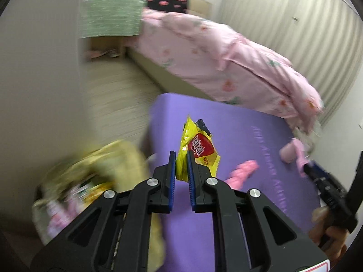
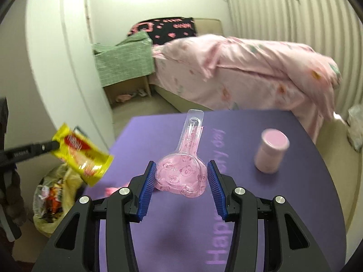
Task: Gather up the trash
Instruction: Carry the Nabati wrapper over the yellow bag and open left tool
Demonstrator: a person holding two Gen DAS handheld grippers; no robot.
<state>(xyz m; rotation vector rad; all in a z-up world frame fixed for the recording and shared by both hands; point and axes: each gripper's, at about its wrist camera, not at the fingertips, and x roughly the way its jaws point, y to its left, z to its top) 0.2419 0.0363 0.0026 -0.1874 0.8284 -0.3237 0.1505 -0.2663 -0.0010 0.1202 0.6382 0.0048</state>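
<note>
One yellow wrapper pinched in left gripper, one pink blister pack, one pink jar

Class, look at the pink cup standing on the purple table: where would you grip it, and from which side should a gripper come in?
Grip the pink cup around its straight round side, about halfway up. It seems to stand upright and alone on the purple table, so I would come in level from the near side, jaws either side of the body. Its lid looks too wide and flat for a top pinch.
</note>
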